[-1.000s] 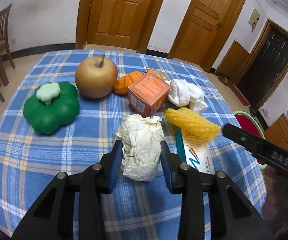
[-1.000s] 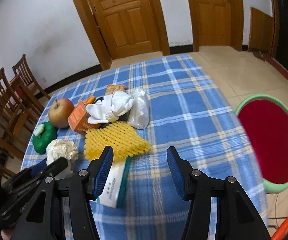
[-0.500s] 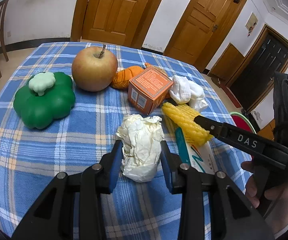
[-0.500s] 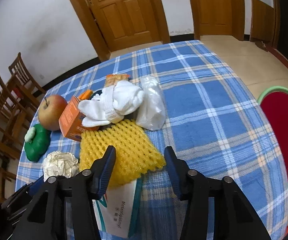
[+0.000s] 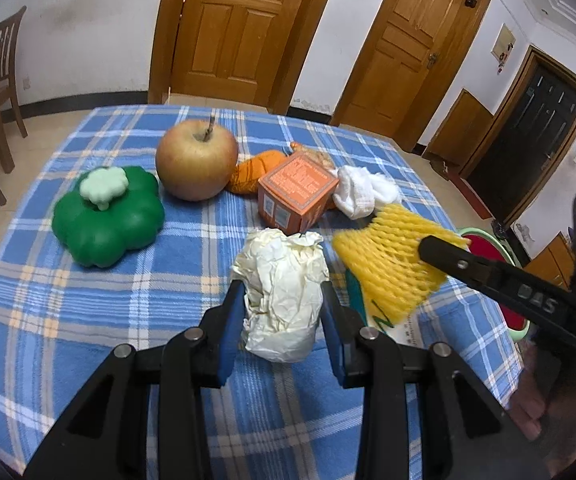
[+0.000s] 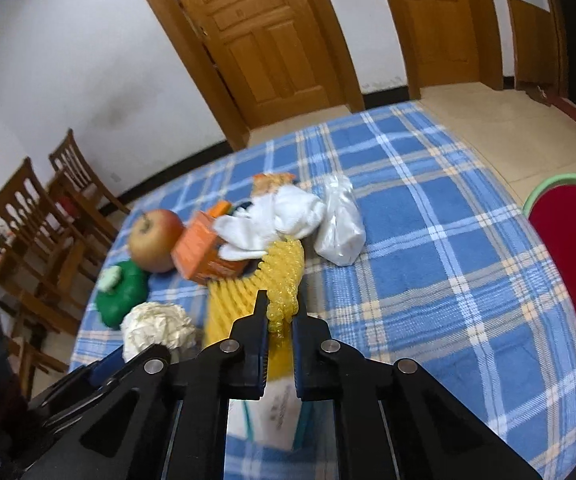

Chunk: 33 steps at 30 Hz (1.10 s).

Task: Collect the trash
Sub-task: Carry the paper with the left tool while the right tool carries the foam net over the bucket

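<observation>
A crumpled white paper ball (image 5: 281,280) rests on the blue plaid tablecloth (image 5: 127,300), and my left gripper (image 5: 281,316) is shut on it, one pad pressing each side. The paper ball (image 6: 155,324) also shows at the lower left of the right wrist view. A yellow foam fruit net (image 6: 283,264) is bunched between the pads of my right gripper (image 6: 280,312), which is shut on it. In the left wrist view the right gripper (image 5: 440,248) comes in from the right and pinches the net (image 5: 384,260) at its far edge.
An apple (image 5: 195,164), a green toy pepper (image 5: 107,216), an orange box (image 5: 296,192), a white cloth (image 5: 364,192) and a clear plastic bag (image 6: 340,224) crowd the middle. A tissue packet (image 6: 275,412) lies under the net. A red stool (image 6: 572,264) stands off the table's right edge.
My right gripper moved in over the yellow net and closed on it, bunching it up. The left gripper kept its hold on the paper ball.
</observation>
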Each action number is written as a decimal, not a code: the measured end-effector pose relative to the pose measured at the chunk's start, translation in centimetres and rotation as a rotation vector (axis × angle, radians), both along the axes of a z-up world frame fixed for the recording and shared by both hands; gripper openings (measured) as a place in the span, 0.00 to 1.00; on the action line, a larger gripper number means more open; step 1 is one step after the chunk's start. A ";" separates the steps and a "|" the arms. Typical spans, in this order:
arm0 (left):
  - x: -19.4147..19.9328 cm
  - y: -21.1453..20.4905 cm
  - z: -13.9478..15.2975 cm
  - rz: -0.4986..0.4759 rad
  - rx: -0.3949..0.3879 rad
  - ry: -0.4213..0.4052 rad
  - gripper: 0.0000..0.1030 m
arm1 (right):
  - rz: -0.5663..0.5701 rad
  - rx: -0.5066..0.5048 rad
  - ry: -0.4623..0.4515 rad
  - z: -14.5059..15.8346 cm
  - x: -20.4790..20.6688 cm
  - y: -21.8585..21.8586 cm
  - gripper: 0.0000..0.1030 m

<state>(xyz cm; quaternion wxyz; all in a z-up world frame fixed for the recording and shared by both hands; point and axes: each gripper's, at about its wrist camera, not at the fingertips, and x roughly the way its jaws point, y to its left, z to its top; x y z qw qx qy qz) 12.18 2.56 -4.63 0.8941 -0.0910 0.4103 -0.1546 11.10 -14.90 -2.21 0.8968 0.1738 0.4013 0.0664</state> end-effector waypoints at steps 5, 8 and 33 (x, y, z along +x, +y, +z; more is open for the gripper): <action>-0.9 -0.8 1.5 0.000 0.003 -0.024 0.36 | 0.025 -0.017 -0.072 2.5 -2.4 -0.4 0.09; -1.6 -1.6 2.4 -0.015 0.002 -0.038 0.36 | 0.019 -0.038 -0.112 3.7 -4.2 -1.1 0.09; -3.7 -16.7 8.4 -0.274 0.029 -0.109 0.36 | -0.295 -0.093 -0.217 8.7 -14.0 -16.9 0.09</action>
